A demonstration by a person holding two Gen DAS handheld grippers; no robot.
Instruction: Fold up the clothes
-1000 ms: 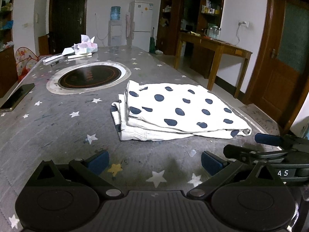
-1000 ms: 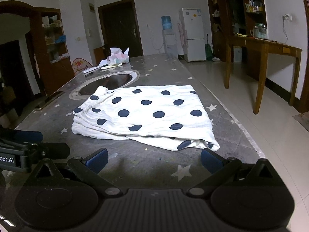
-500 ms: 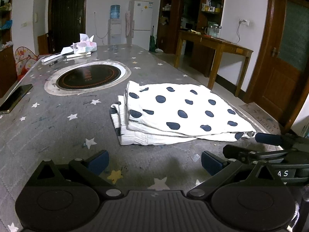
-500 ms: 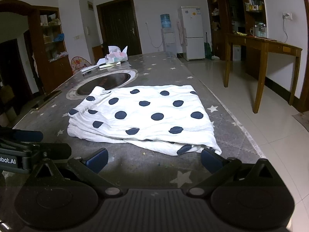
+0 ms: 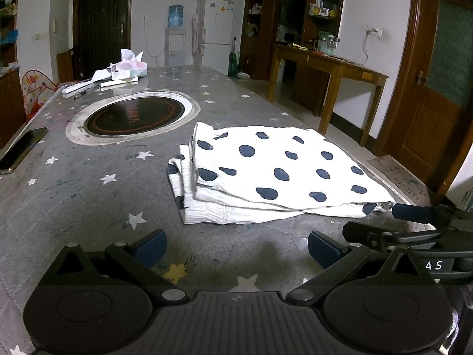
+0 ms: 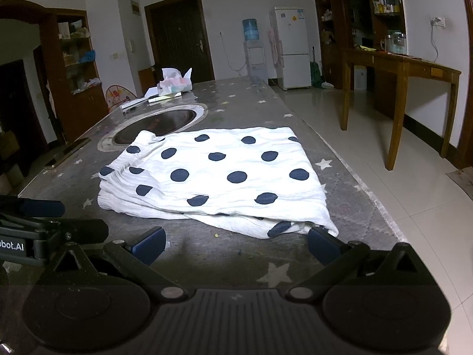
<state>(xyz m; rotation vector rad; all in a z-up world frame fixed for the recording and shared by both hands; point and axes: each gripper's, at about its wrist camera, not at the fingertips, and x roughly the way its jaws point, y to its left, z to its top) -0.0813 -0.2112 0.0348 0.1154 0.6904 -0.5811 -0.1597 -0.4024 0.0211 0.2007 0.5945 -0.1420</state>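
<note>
Lying flat on the grey star-patterned table cover (image 5: pixel 88 195), the folded white crinkled-cotton garment with navy dots (image 6: pixel 218 177) runs lengthwise across both views. Left gripper (image 5: pixel 236 247) and right gripper (image 6: pixel 235 244) are spread wide, empty, near its front edge.

phone (image 5: pixel 22 149): cut by left edge | doormat (image 6: pixel 461 180): cut by right edge
</note>
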